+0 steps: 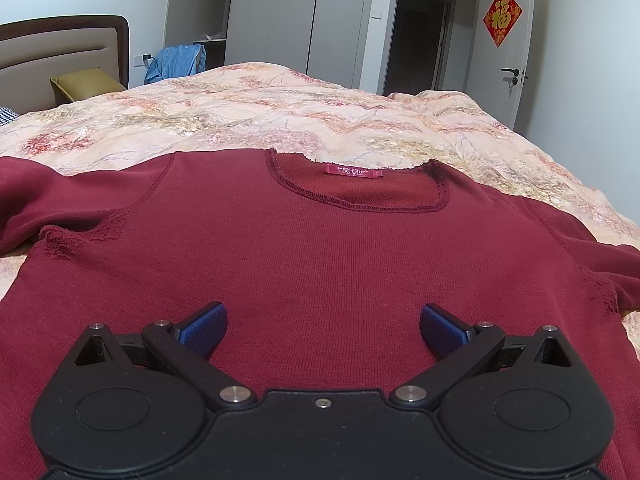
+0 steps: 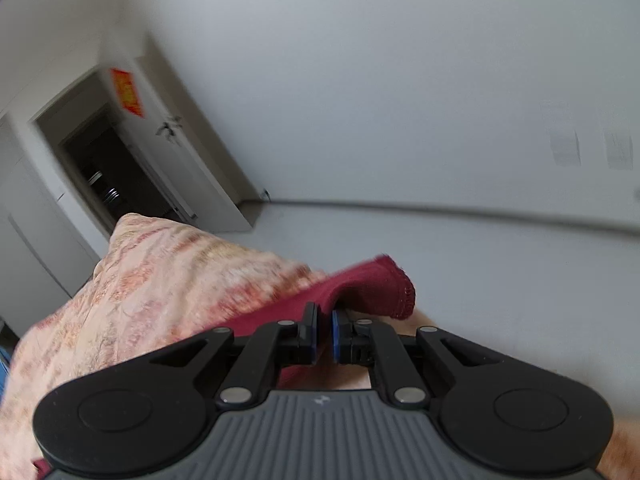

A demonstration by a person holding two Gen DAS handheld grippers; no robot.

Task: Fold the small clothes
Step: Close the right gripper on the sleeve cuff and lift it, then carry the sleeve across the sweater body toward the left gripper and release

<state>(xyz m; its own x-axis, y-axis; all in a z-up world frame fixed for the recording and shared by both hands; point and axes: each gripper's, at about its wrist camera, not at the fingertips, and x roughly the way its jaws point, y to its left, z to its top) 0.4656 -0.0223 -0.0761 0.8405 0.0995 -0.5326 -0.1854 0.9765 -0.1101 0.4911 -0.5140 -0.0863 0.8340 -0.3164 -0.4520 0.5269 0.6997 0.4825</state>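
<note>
Shirt [image 1: 320, 264] on bedspread [image 1: 280, 112]; headboard [image 1: 60, 48] behind.

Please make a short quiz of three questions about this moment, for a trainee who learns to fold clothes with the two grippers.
1. True or false: the left gripper is closed on the dark red shirt.
2. Which part of the shirt does the right gripper pinch? A: the neckline. B: the sleeve end. C: the label.
3. Fill in: the shirt lies spread on a bed with a ____-patterned cover.

Key
1. False: its jaws stand wide apart above the shirt's body, with nothing pressed between them.
2. B: the jaws are shut on the cloth just behind the stitched cuff.
3. Floral.
</note>
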